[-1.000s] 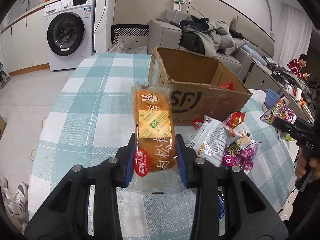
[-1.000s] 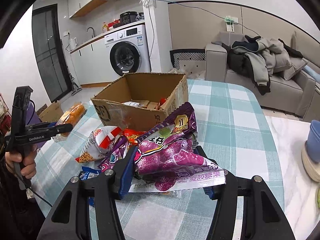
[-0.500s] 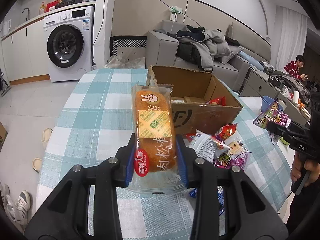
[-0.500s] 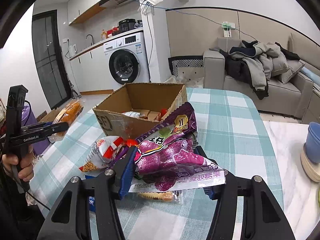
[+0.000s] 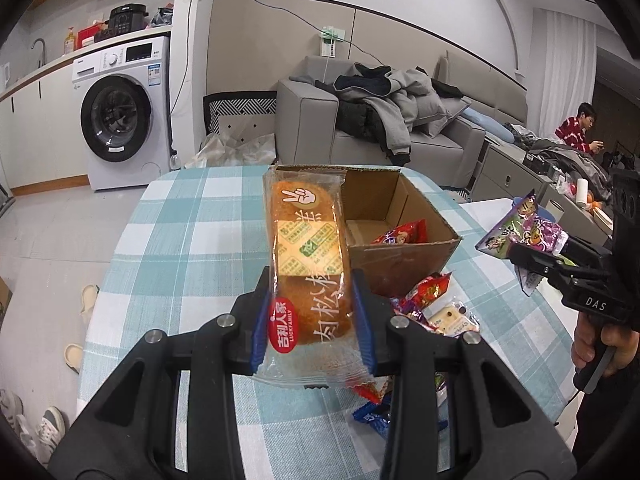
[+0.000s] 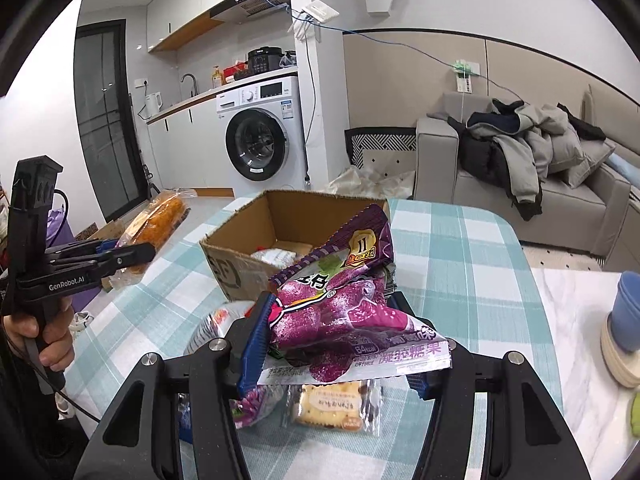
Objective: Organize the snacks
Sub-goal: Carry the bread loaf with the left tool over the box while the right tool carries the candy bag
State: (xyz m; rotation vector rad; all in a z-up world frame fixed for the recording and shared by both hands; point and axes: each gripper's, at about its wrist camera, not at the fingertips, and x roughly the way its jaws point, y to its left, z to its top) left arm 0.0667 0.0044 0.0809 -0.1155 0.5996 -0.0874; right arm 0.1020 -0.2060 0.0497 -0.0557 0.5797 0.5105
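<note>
The left gripper [image 5: 312,316] has its fingers [image 5: 259,332] clenched on a wrapped bread [image 5: 310,264], one blue pad on each long side of the packet. The bread stands out forward from between the fingers, held in the air above the counter [image 5: 192,232], which is covered with a checked cloth. Its far end overlaps the near left edge of the cardboard box [image 5: 404,248]. The box is open, just beyond the fingertips and a little to their right, and a red packet [image 5: 402,234] lies inside it.

The right gripper [image 6: 340,344] grasps a purple candy bag [image 6: 340,304] between its fingers [image 6: 256,344]. The bag is lifted off the counter and its top corner points forward toward the box. Directly under these fingers a cracker packet [image 6: 332,404] lies flat on the cloth, and to the left of the left finger there is a white and red snack bag [image 6: 212,324], partly hidden.

More small packets [image 5: 432,304] lie on the cloth to the right of the left gripper's fingers, between them and the box.

Each gripper is seen also from the other camera, held by a hand [image 6: 40,332].
</note>
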